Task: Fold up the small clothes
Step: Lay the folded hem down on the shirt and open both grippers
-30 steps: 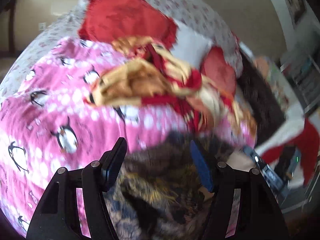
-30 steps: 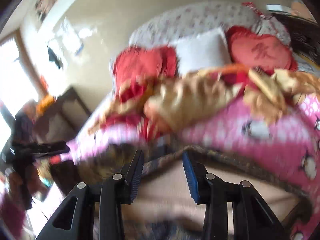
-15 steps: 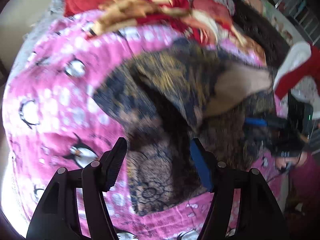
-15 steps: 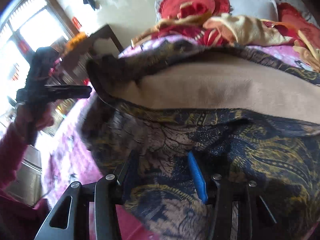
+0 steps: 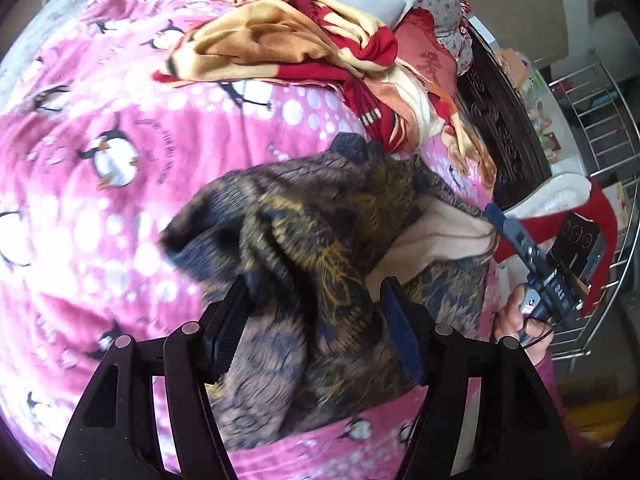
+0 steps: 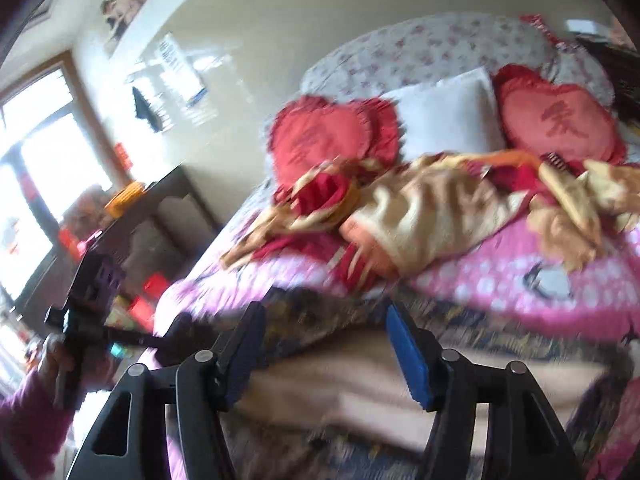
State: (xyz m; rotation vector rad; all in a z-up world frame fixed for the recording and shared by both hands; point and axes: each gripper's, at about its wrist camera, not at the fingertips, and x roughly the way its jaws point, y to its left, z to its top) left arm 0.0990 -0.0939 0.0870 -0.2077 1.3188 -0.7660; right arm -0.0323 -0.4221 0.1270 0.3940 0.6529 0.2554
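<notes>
A bed under a pink penguin blanket (image 5: 120, 152) fills the room's middle, with red heart cushions (image 6: 556, 120) and a white pillow (image 6: 448, 116) at its head and a red-and-tan throw (image 5: 288, 36) rumpled across it; the dark patterned garment (image 5: 312, 240) lies crumpled directly beneath the left gripper (image 5: 316, 332), whose jaws stand spread above the cloth without pinching it; the right gripper (image 6: 324, 348) is opening over the garment's beige lining, nothing clamped; only the right view shows the window (image 6: 36, 160); only the left shows the metal rack (image 5: 600, 128).
</notes>
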